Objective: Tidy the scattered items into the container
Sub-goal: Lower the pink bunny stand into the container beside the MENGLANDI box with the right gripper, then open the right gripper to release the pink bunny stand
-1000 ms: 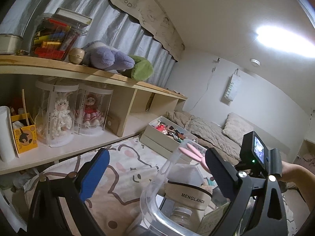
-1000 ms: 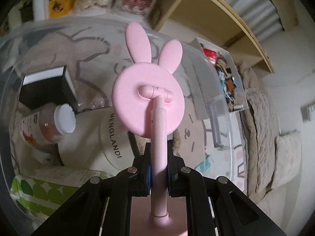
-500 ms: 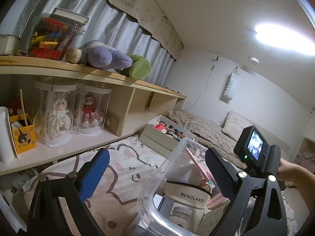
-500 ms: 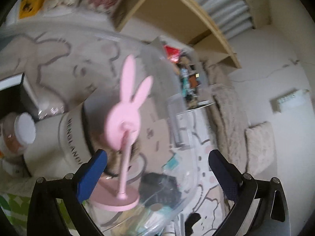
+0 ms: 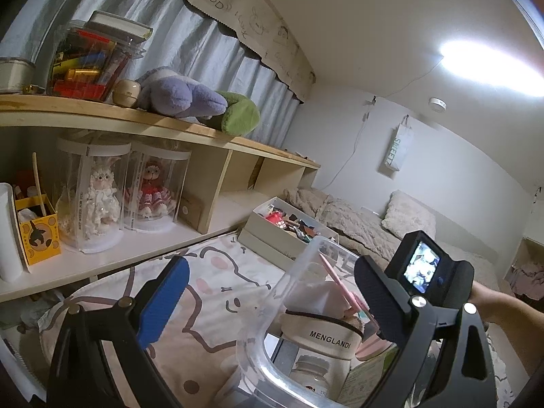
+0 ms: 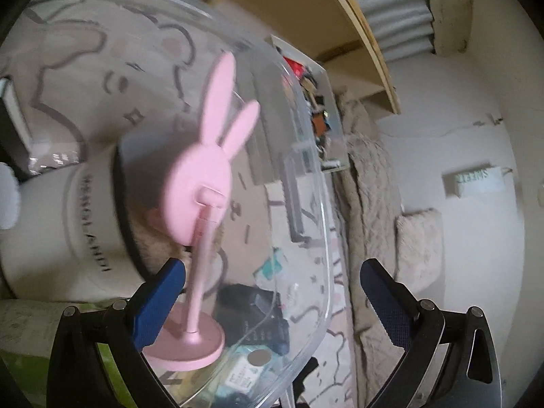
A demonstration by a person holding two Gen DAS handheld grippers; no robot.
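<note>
Left wrist view
- Landmark: clear plastic container [image 5: 292, 292], low centre of frame, on a bunny-print bed cover [image 5: 217, 292].
- Left gripper [image 5: 272, 292]: fingers spread wide, nothing gripped; container rim sits between them but pads aren't touching it. Prob. hovering to steady the tub if needed.
- Pink mirror stand [image 5: 335, 280]: only the thin stem shows, leaning inside container, right of the cream MENGLANDI pouch [image 5: 326, 331].
- Other contents: white-capped bottle [image 5: 311, 370] below the pouch, green-print packet [image 5: 370, 377] at container's right.
- Right gripper's camera screen [image 5: 421, 267]: just right of container; person's forearm [image 5: 503, 309] behind it.
- Backdrop: shelf [image 5: 102, 112] w/ plush toy, well behind container; not task items.

Right wrist view
- Right gripper [image 6: 272, 299]: fingers fully apart, holding nothing; stem stands just beside left finger, not pinched. Reads as a release w/ item let go inside the tub.
- Pink mirror stand [image 6: 200, 183]: bunny-eared round head, slim stem, disc base; matte pink, blurred. Base rests on container contents, head tilted toward the pouch, so likely propped by it.
- Container wall [image 6: 306, 156]: curves round the stand's right side; stand is inside.
- Outside container: dark item [image 6: 251, 309] and small packets seen thru the wall, on the bed cover; likely still to tidy.
</note>
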